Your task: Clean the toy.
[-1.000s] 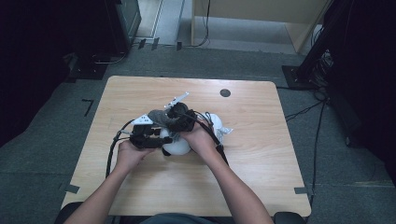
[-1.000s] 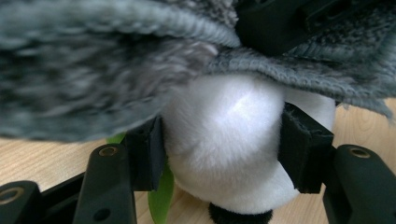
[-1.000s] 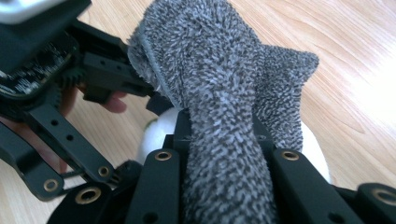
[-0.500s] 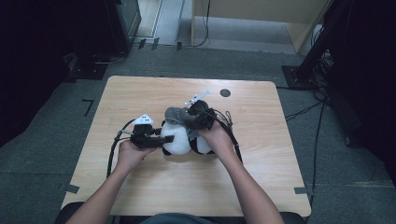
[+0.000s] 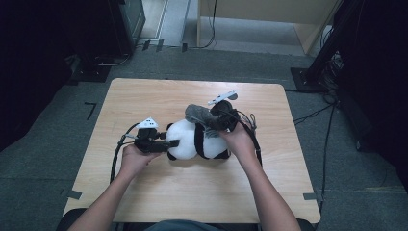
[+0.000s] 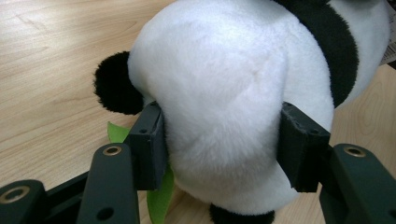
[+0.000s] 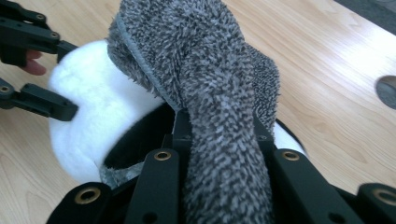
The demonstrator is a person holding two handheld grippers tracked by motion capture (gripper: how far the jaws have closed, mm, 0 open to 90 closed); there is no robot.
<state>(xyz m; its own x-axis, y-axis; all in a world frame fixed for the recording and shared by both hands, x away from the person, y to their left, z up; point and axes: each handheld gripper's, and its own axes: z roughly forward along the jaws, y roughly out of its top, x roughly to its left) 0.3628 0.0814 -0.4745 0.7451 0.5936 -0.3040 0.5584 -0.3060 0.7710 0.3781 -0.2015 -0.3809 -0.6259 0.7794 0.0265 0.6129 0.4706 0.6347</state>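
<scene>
A black-and-white panda plush lies on the wooden table. My left gripper is shut on its white head, one pad pressed into the fur on each side. A green leaf pokes out under the panda. My right gripper is over the panda's body, shut on a grey fuzzy cloth. In the right gripper view the cloth rises from between the jaws and drapes over the panda, with the left gripper farther off.
A round hole is cut into the table near its far edge. Cables trail from both grippers across the table. Dark equipment and floor cables surround the table.
My right gripper has carried the grey cloth to the right, from over the panda's head to over its body. The left gripper has kept its hold in place.
</scene>
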